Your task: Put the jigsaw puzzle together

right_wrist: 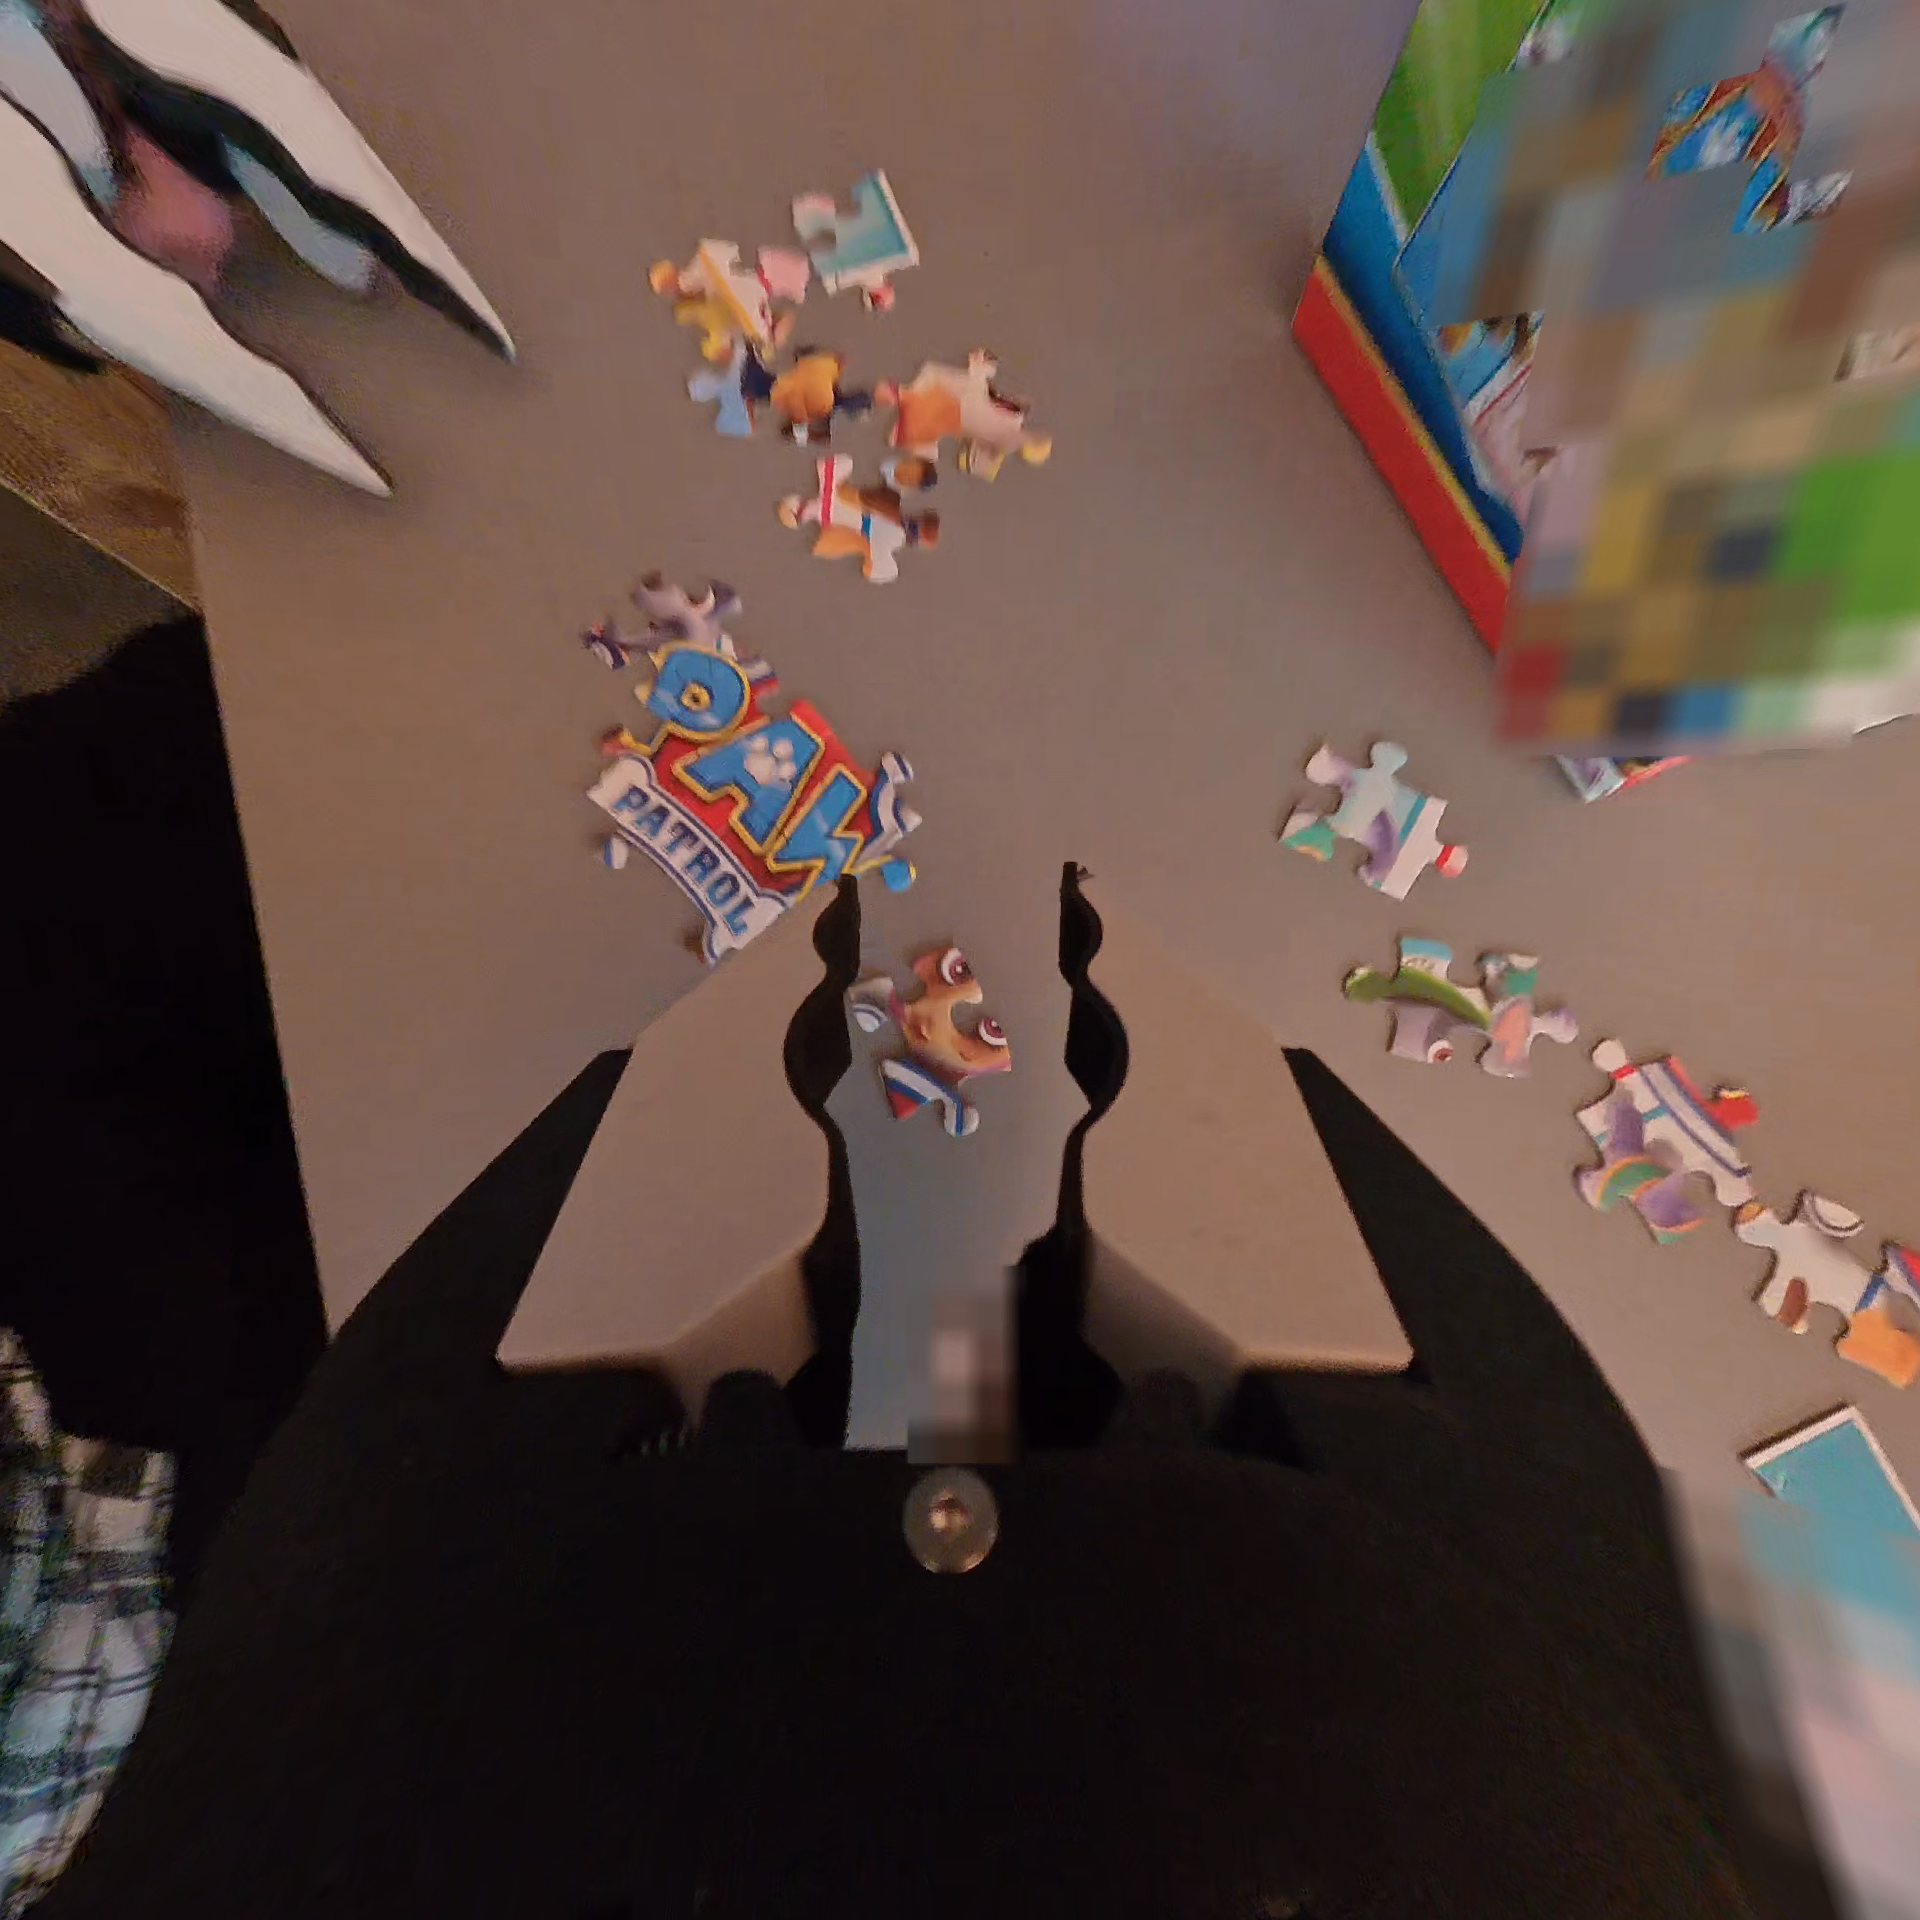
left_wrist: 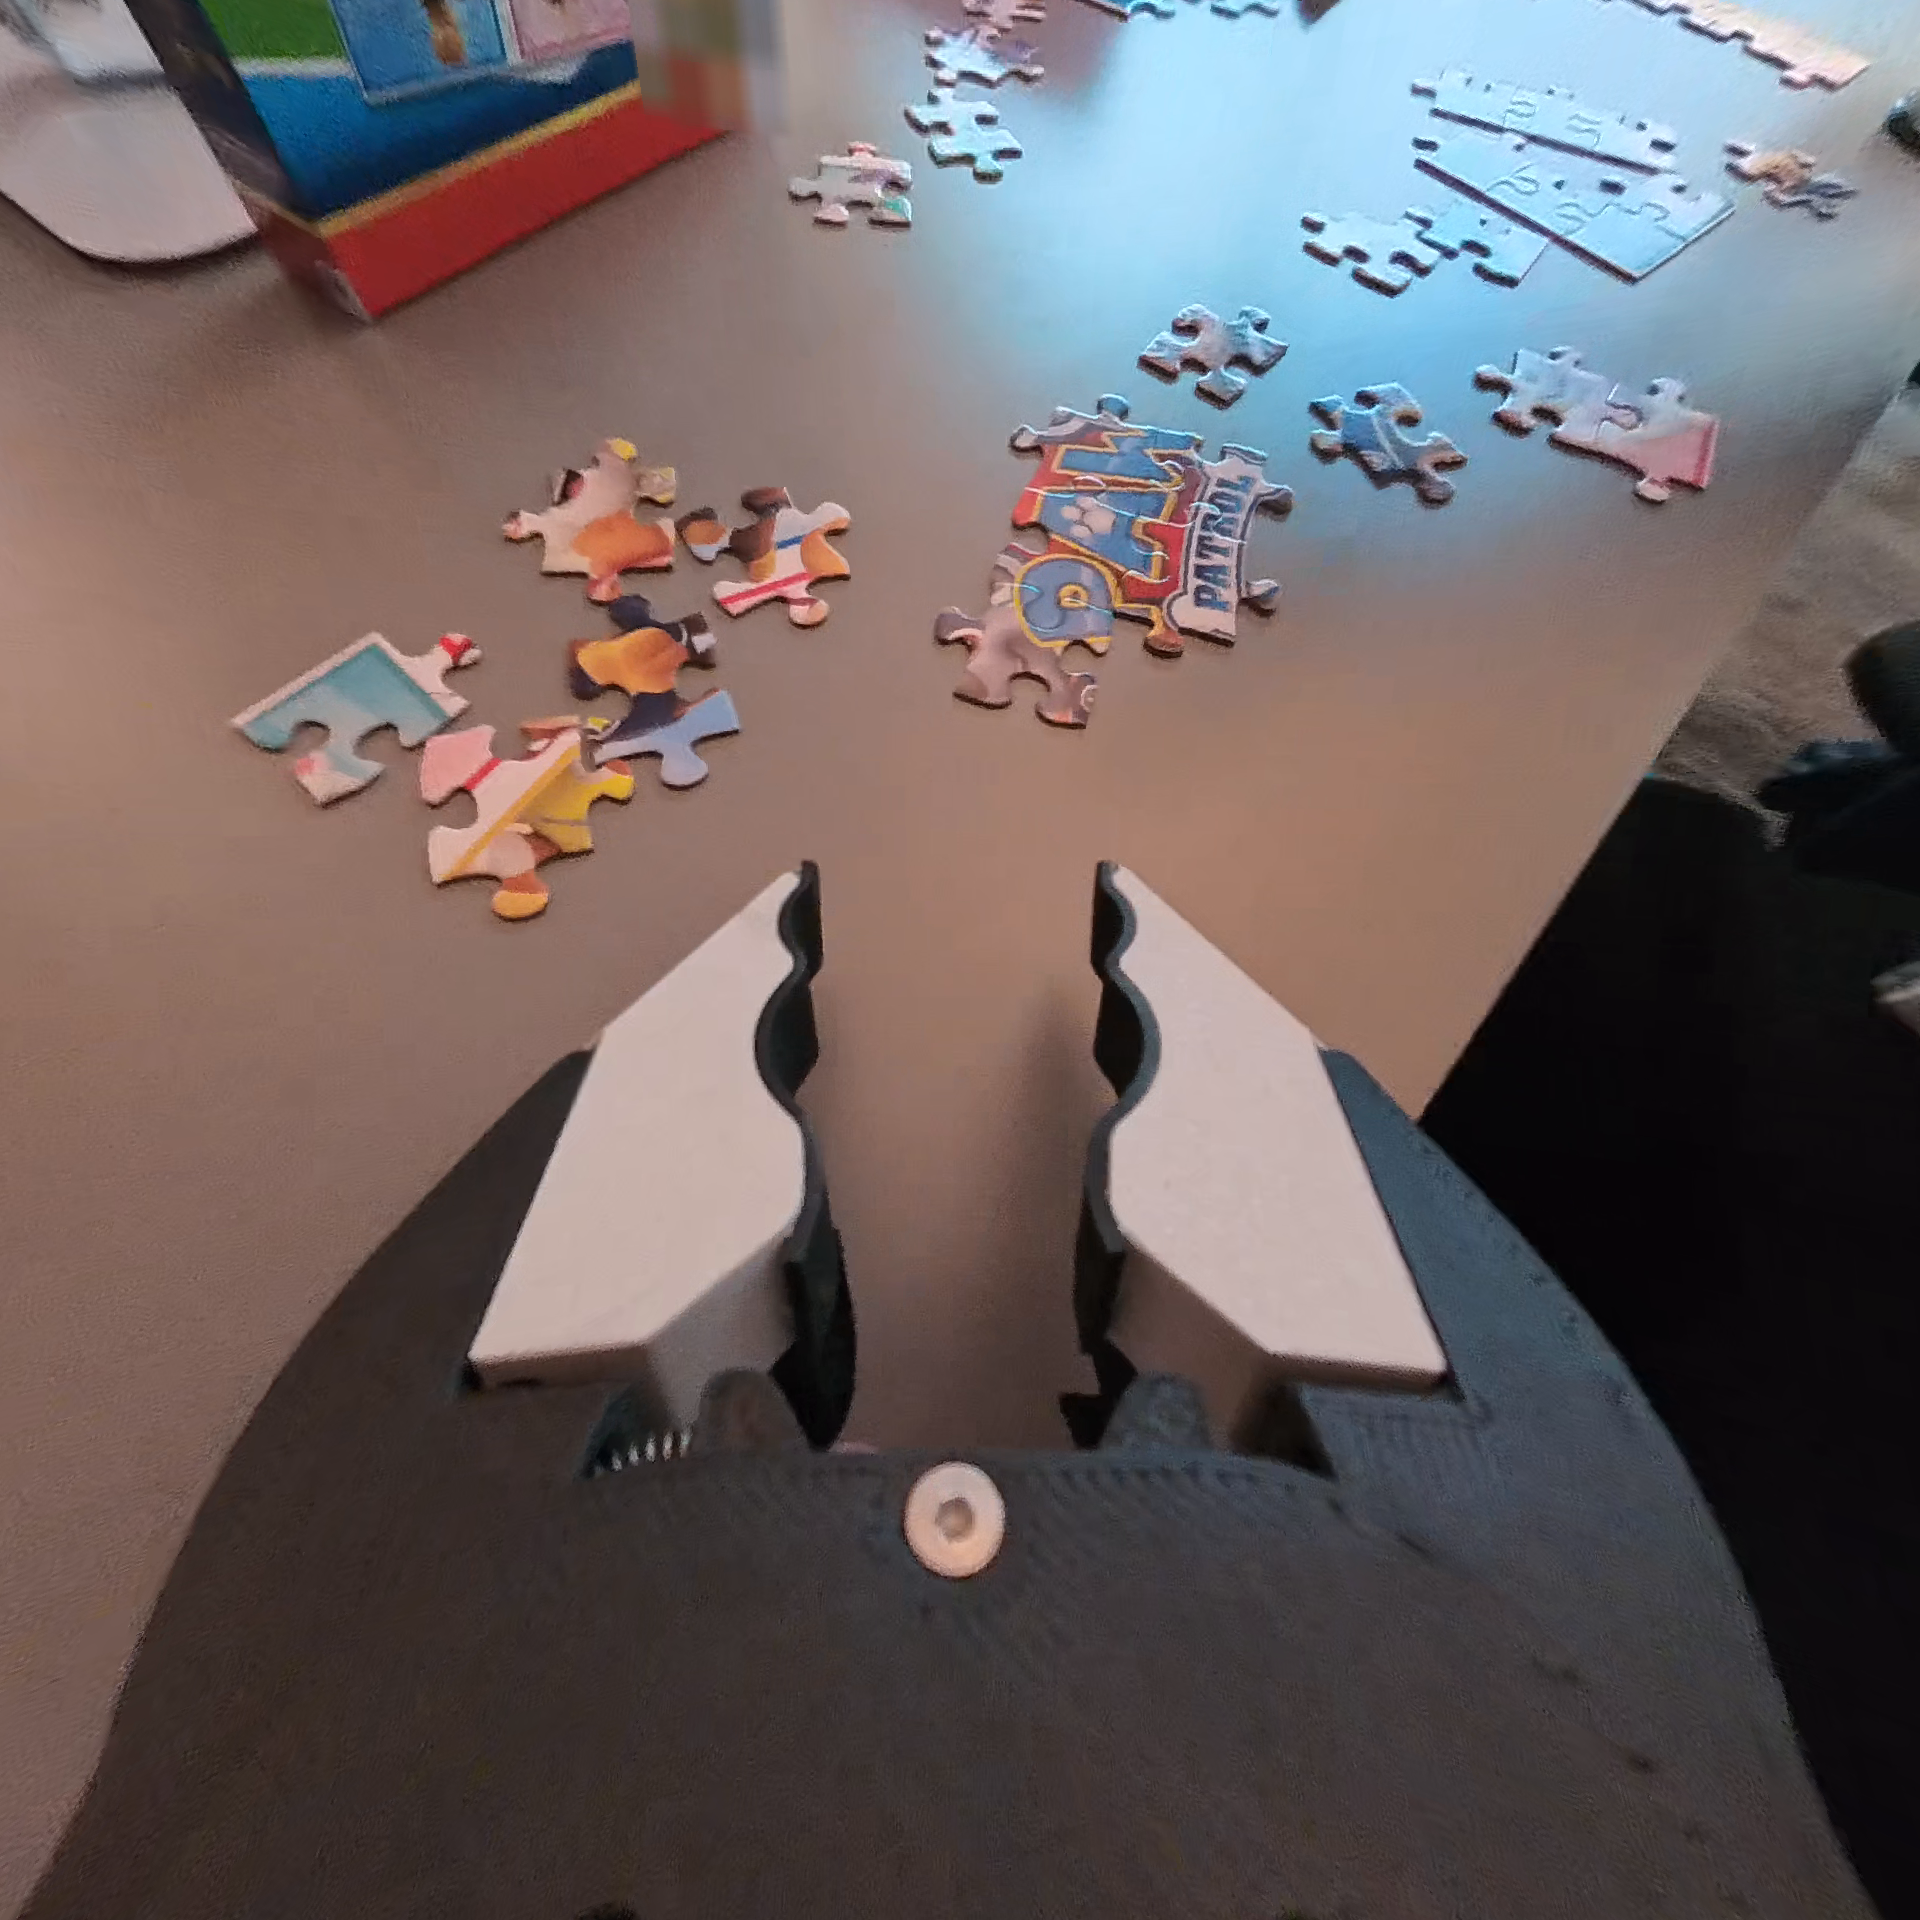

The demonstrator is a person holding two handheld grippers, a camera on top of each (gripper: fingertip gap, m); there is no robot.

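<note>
Puzzle pieces lie spread on a grey-brown table (left_wrist: 208,1039). A joined cluster with a red, blue and yellow logo (left_wrist: 1122,551) lies ahead and right of my left gripper (left_wrist: 956,883), which is open and empty above bare table. A group of several loose orange and white pieces (left_wrist: 623,644) lies ahead to its left. In the right wrist view my right gripper (right_wrist: 956,883) is open, hovering over a single orange dog piece (right_wrist: 935,1039) seen between its fingers. The logo cluster (right_wrist: 748,779) lies just left of its left fingertip. The left gripper (right_wrist: 239,239) shows blurred at top left.
The colourful puzzle box (left_wrist: 447,135) stands at the far left, also in the right wrist view (right_wrist: 1455,364). Joined edge sections (left_wrist: 1558,177) and loose pieces (left_wrist: 1600,416) lie far right. More loose pieces (right_wrist: 1455,1008) lie right of my right gripper. The table's edge (left_wrist: 1558,883) drops off at right.
</note>
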